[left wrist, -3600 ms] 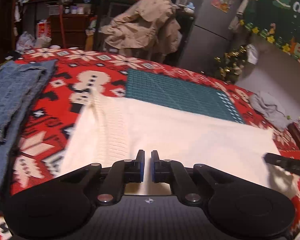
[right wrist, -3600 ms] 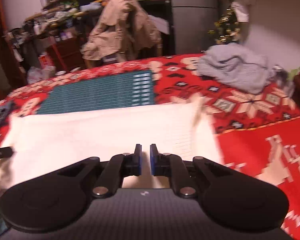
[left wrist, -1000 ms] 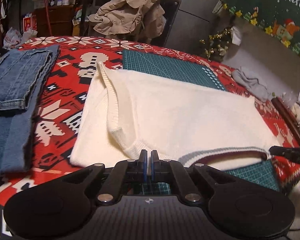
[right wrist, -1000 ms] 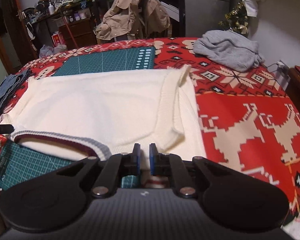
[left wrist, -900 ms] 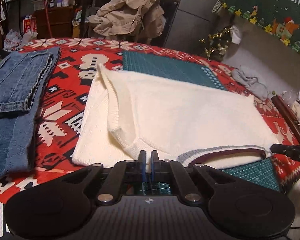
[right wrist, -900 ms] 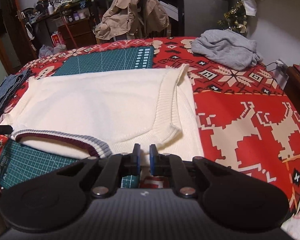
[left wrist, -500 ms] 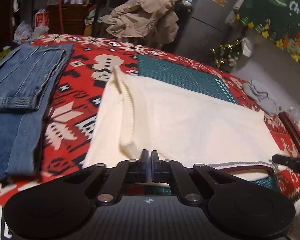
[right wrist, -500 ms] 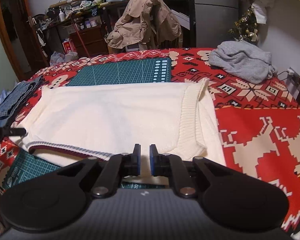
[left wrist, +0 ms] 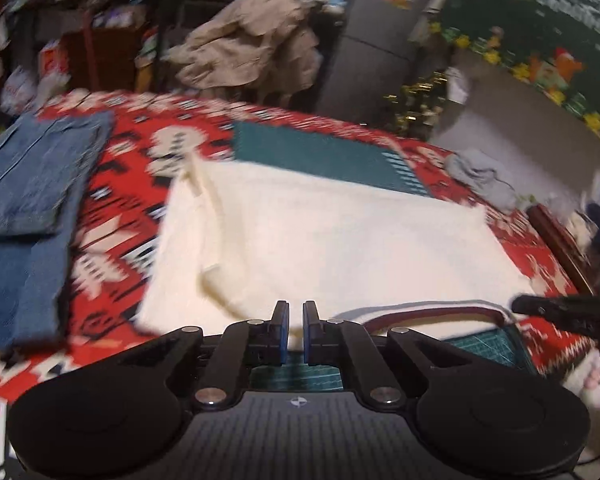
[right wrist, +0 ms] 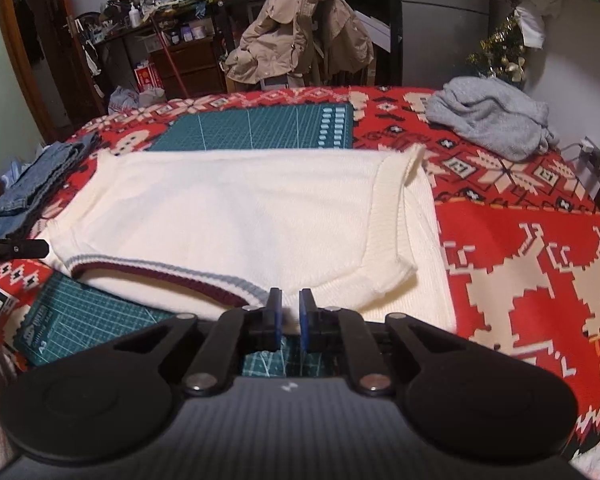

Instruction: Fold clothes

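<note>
A white knit sweater [left wrist: 340,240] [right wrist: 228,208] lies flat on the red patterned tablecloth [right wrist: 520,260]. Its maroon and grey-blue striped neck edge [left wrist: 432,314] [right wrist: 160,272] faces me. My left gripper [left wrist: 295,308] is shut on the sweater's near edge, left of the neck, with white knit between its pads. To the right of the neck, my right gripper [right wrist: 287,296] pinches the same edge. Each gripper's tip shows in the other's view: the right gripper [left wrist: 540,310] and the left gripper [right wrist: 28,248]. A ribbed armhole edge [right wrist: 388,216] is folded inward on the right.
Folded blue jeans [left wrist: 28,184] [right wrist: 32,188] lie at the left. A grey garment [right wrist: 488,120] is heaped at the far right. One green cutting mat [right wrist: 252,128] lies beyond the sweater, another [right wrist: 84,312] under its near edge. A beige jacket [right wrist: 300,28] hangs behind the table.
Since the oldest frames the striped neck edge and the near mat have come into view. Over the last second the left view has shifted and blurred; both grippers keep hold of the sweater.
</note>
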Motion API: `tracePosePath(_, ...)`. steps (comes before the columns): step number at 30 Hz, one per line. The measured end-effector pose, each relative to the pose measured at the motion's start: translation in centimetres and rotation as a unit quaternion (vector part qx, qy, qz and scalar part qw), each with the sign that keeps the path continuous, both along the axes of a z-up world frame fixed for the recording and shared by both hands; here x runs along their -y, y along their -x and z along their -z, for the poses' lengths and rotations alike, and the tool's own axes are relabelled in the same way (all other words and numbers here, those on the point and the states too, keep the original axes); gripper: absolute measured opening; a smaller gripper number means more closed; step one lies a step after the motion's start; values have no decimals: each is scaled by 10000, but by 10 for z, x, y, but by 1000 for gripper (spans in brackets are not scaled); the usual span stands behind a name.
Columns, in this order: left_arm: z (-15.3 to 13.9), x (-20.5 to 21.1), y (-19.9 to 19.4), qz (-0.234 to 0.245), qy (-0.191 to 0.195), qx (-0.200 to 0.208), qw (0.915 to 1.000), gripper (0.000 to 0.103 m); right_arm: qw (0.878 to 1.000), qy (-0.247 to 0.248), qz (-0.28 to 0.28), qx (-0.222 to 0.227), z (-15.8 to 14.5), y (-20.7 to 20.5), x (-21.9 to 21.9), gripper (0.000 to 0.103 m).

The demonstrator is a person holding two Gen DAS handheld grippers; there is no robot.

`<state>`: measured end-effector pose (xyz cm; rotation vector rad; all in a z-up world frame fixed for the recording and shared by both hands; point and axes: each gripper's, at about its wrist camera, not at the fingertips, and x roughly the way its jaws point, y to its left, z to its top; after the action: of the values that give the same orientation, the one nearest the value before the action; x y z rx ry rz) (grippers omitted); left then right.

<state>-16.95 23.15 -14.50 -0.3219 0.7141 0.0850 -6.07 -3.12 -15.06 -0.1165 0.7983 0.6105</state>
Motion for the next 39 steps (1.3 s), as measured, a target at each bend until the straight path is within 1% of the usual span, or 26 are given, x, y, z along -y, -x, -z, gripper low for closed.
tracePosePath(4, 15, 9, -11, 139, -24, -235, 9996, 5, 9999, 77, -77, -107, 8, -3, -10, 9)
tracePosePath(6, 19, 11, -8, 153, -69, -287, 9994, 6, 9998, 60, -72, -147, 10, -2, -9, 9)
tracePosePath(9, 20, 7, -3, 99, 47, -402, 9991, 6, 9997, -8, -43, -221, 9, -1, -1, 9)
tracePosePath(12, 11, 3, 3, 104, 131, -250, 9995, 6, 9995, -149, 85, -264, 5, -5, 10, 9)
tracePosePath(15, -1, -2, 1, 60, 145, 0, 9999, 6, 9992, -176, 341, -84, -2, -17, 20, 9)
tracePosePath(19, 0, -17, -14, -183, 46, 118, 9998, 6, 9976, -241, 645, -97, 1, -36, 29, 9)
tracePosePath(22, 10, -35, -19, -494, 118, 10, 9987, 6, 9968, -218, 739, -223, 11, -44, 32, 9)
tracePosePath(27, 21, -52, -5, -822, 199, -190, 9962, 7, 9963, -256, 778, -279, 18, -42, 36, 9)
tracePosePath(29, 23, -56, 1, -938, 237, -239, 9950, 4, 9962, -254, 776, -294, 18, -41, 36, 9)
tracePosePath(35, 18, -71, 18, -1316, 556, -240, 9895, 3, 9962, -231, 778, -323, 18, -42, 35, 9)
tracePosePath(38, 13, -78, 27, -1524, 715, -201, 9855, 9, 9960, -238, 795, -338, 17, -42, 35, 9)
tracePosePath(39, 12, -80, 30, -1587, 722, -210, 9845, 15, 9959, -237, 802, -342, 16, -42, 35, 9)
